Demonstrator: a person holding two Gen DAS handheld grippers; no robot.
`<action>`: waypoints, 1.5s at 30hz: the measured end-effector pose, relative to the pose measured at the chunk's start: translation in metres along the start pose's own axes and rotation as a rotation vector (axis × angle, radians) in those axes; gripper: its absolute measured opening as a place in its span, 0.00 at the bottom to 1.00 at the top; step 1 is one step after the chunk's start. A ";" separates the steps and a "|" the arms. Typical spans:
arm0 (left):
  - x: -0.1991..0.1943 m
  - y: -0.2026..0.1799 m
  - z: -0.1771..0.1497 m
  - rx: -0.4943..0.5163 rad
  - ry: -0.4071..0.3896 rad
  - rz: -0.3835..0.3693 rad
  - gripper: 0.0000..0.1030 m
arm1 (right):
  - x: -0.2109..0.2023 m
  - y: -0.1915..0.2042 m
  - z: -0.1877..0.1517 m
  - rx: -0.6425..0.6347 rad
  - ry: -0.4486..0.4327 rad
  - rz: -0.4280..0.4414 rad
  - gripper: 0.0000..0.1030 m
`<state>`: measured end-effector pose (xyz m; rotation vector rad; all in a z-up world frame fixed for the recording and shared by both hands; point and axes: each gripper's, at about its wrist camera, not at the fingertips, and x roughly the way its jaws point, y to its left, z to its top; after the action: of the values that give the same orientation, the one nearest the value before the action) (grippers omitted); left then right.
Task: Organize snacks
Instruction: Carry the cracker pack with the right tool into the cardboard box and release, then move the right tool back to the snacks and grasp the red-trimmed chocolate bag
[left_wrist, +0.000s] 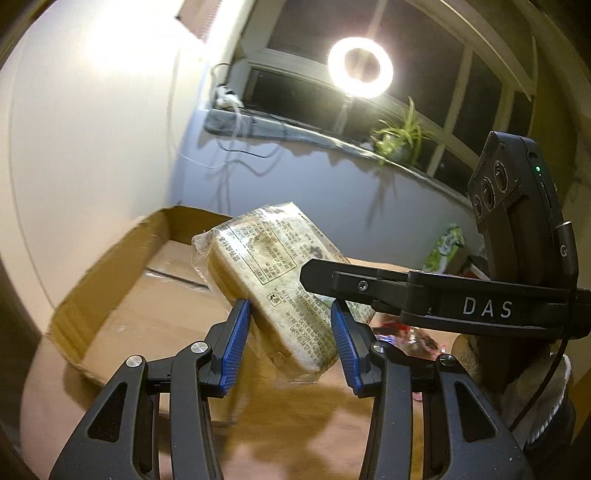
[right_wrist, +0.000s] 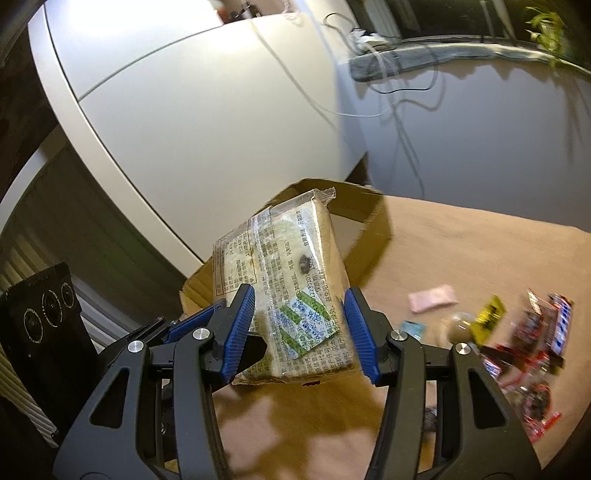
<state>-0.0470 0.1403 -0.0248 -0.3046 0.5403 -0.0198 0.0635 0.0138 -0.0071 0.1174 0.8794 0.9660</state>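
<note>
A clear-wrapped pack of sliced bread (left_wrist: 273, 273) with printed text is held in the air above the table. My left gripper (left_wrist: 290, 325) has its blue pads on both sides of it. My right gripper (right_wrist: 301, 314) also has its blue pads on both sides of the same pack (right_wrist: 288, 280); its black finger crosses the left wrist view (left_wrist: 369, 284). An open, shallow cardboard box (left_wrist: 122, 288) lies just behind the pack and also shows in the right wrist view (right_wrist: 369, 214).
Several loose snack packets (right_wrist: 517, 339) lie on the brown table (right_wrist: 480, 251) at the right, with a pink packet (right_wrist: 432, 299) closer in. A white cabinet (right_wrist: 184, 110) stands on the left. A ring light (left_wrist: 360, 66) and a potted plant (left_wrist: 399, 136) stand by the window.
</note>
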 end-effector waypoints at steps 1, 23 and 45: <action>-0.001 0.006 0.000 -0.009 -0.002 0.006 0.42 | 0.006 0.004 0.002 -0.005 0.005 0.005 0.52; 0.004 0.078 0.000 -0.119 0.026 0.092 0.42 | 0.085 0.044 0.017 -0.101 0.103 0.006 0.52; 0.015 0.020 0.004 -0.024 0.026 0.015 0.50 | -0.010 -0.044 0.005 -0.090 -0.029 -0.343 0.65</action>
<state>-0.0336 0.1591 -0.0353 -0.3237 0.5690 -0.0025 0.0938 -0.0186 -0.0173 -0.0944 0.7962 0.6800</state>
